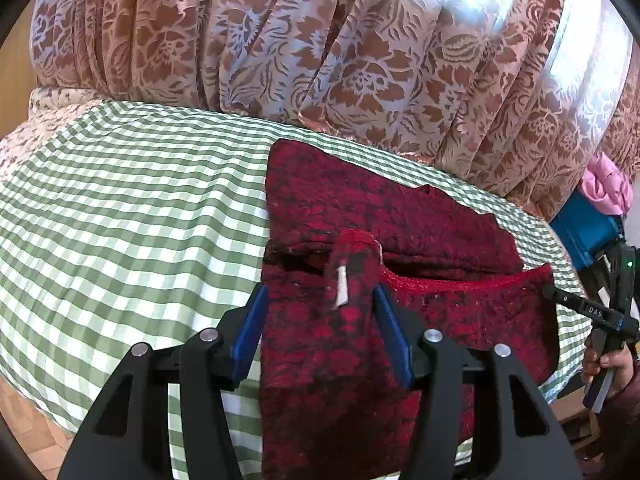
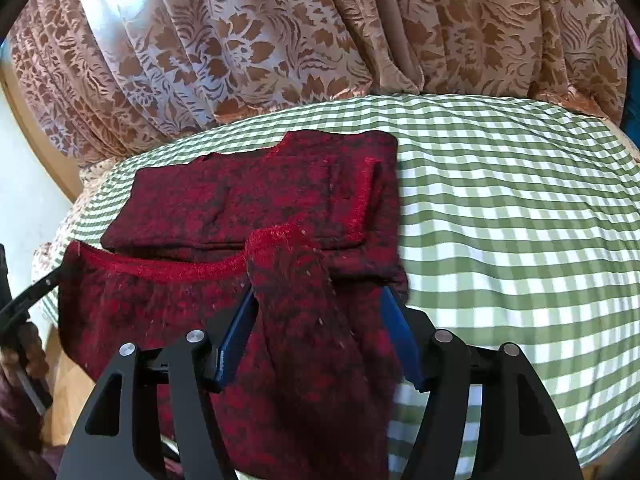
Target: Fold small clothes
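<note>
Both the left gripper (image 1: 320,320) and right gripper (image 2: 320,320) are seen parted, apparently slack, around the red garment (image 2: 248,200) on checked cloth (image 2: 520,220).

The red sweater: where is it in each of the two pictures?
Left wrist view: red sweater lies right of centre, its near part between the gripper's blue fingers.
Right wrist view: red sweater lies left of centre.
Shared landmark: the green checked cloth beneath it.

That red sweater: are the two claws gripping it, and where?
Neither grips. The red sweater has a fold between each open claw, left claw and right claw, along its near edge.
</note>
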Tool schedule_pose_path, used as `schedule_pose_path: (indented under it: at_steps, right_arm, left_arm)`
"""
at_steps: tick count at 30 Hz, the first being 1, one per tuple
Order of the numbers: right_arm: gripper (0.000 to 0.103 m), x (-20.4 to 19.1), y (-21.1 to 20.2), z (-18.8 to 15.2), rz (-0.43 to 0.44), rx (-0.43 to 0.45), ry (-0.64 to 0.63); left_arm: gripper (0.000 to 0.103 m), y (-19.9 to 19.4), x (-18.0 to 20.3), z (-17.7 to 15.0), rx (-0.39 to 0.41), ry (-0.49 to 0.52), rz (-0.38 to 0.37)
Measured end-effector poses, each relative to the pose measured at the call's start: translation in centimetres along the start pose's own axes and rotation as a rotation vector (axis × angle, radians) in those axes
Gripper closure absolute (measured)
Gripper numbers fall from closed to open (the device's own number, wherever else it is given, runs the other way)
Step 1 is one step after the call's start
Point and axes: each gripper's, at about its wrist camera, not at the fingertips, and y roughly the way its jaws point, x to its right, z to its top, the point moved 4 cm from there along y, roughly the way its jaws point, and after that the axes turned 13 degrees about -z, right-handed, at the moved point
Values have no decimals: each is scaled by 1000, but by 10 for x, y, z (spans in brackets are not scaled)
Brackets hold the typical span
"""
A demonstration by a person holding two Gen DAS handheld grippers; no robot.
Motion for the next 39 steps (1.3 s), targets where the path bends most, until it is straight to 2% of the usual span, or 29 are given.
schedule_pose_path:
  at_steps: [6, 7, 8, 9, 10, 12, 15, 19, 21, 24, 28, 31, 33, 39]
  right_arm:
    - [41, 0, 1, 0, -9, 14, 3]
    - [44, -3, 2, 1, 0, 16, 1]
    - [47, -9, 2, 3, 10, 25, -16]
    - [54, -13, 3, 4, 7, 28, -30]
    - [65, -17, 5, 6, 5, 26, -45]
    - [78, -23, 9, 5, -8, 10, -79]
    - [82, -18, 8, -1, -37, 10, -100]
    - [83, -14, 30, -5, -81, -27, -84]
    - [83, -18, 36, -4, -103, -46, -89]
    - [84, -19, 2, 12, -9, 10, -56]
    - [84, -9, -38, 41, 66, 104, 9]
    - [84, -1, -43, 68, 90, 147, 73]
    - [84, -5, -35, 85, 71, 168, 86]
    - [84, -21, 12, 131, -43, 195, 96]
  left_arm:
    - [50, 11, 19, 4, -10, 91, -13]
    - [51, 15, 24, 4, -19, 114, -10]
    - [63, 20, 27, 4, -31, 136, -6]
    - [80, 27, 27, 1, -60, 146, -5]
    - [86, 33, 26, -1, -88, 144, 1]
    - [89, 31, 20, -7, -89, 139, 33]
    - [89, 21, 8, -14, -66, 91, 56]
    - [89, 36, -7, -19, -107, 33, 99]
    - [89, 22, 9, -5, -53, 71, 55]
    - [89, -10, 29, 21, 37, 89, -65]
    - [89, -23, 30, 52, 105, 80, -102]
    - [89, -8, 25, 77, 118, 82, -62]
    - [89, 5, 26, 92, 130, 97, -31]
    - [89, 56, 21, 132, 126, 134, 83]
